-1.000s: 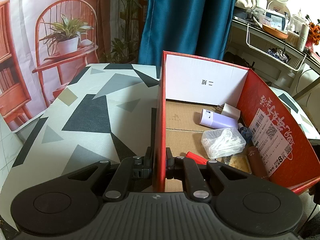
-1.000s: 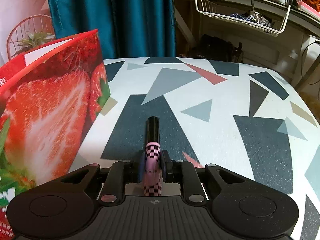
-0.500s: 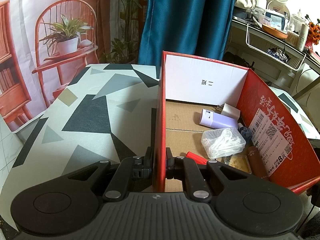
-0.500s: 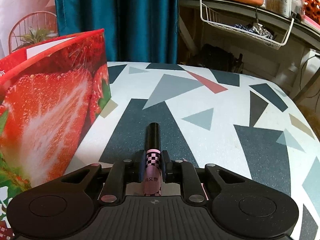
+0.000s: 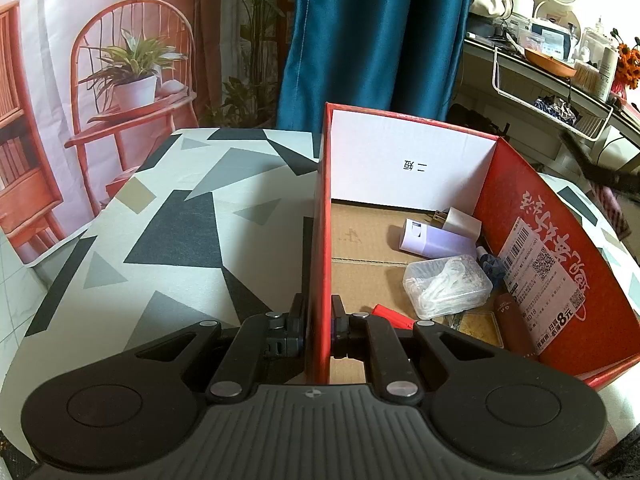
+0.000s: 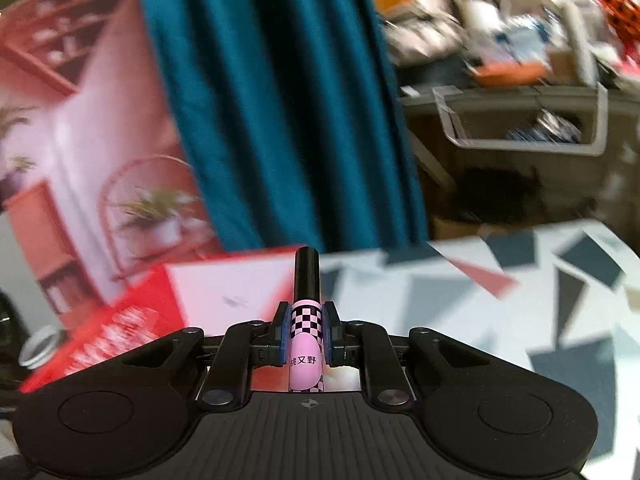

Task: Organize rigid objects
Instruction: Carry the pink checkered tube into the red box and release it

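The right claw (image 6: 306,330) is clamped on a slim pink tube (image 6: 305,354). The tube lies along the line of the claw's fingers, gripped at its black-and-pink chequered band, with one blue-padded finger pressed on each side. Its black cap (image 6: 307,276) sticks out forward past the fingertips, and its pink body with black characters runs back toward the camera. The tube is in the air, clear of the table (image 6: 540,300), whose cloth of grey, dark and red triangles shows lower right. The red box (image 6: 132,320) lies lower left of the cap, with its white inner wall just left of it in the picture. Much of this view is smeared with blur.

The left claw (image 5: 319,322) is nipped narrow on the left wall of the box (image 5: 320,240), one finger outside over the table (image 5: 180,220) and one inside. The box stands open on the table. On its cardboard floor lie a lilac bottle (image 5: 436,240), a small white block (image 5: 462,222) touching it, a clear plastic case (image 5: 448,286) of white pieces, a red item (image 5: 390,316) beside the inner finger, a small gold-coloured tray (image 5: 478,326) and a brown bottle (image 5: 510,320) against the right wall with the barcode label. A blue curtain (image 5: 376,36) hangs behind the box.
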A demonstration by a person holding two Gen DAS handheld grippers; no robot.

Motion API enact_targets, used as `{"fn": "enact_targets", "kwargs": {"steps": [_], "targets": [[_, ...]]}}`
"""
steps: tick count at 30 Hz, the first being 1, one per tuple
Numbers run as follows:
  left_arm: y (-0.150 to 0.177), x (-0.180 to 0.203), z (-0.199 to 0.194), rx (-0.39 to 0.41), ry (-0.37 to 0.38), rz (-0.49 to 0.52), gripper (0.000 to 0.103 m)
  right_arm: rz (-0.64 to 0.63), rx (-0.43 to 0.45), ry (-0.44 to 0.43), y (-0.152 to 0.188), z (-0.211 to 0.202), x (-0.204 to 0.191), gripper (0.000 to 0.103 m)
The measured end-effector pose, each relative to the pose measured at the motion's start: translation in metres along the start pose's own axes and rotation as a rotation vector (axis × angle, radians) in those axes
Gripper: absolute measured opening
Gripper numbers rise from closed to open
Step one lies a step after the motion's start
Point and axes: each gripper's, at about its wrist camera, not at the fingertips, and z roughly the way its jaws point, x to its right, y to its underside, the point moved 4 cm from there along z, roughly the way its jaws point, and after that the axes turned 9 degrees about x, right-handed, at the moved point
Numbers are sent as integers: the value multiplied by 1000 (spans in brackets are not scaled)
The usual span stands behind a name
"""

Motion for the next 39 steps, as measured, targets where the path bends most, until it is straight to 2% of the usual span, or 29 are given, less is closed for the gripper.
{"fn": "enact_targets", "kwargs": {"steps": [5, 8, 18, 29, 33, 35, 37, 38, 39], "targets": [[0, 0, 0, 1, 0, 0, 13, -92, -15, -128, 0, 4, -39, 14], [0, 0, 0, 1, 0, -1, 13, -142, -52, -160, 8, 8, -54, 15], [0, 1, 0, 2, -1, -2, 13, -174, -114, -141, 24, 11, -58, 15], [0, 1, 0, 4, -1, -2, 13, -183, -96, -97, 21, 8, -50, 17], [-1, 1, -1, 6, -1, -5, 13, -192, -59, -47, 14, 3, -43, 30], [-1, 2, -1, 7, -1, -5, 13, -192, -59, -6, 12, 2, -37, 45], [-1, 1, -1, 7, -1, -6, 13, -186, -62, 23, 11, 1, -30, 74], [-1, 1, -1, 6, -1, -6, 13, -183, -67, 40, 11, 0, -27, 81], [-2, 0, -1, 6, -1, -6, 13, -182, -72, 58, 11, 0, -25, 95]]}}
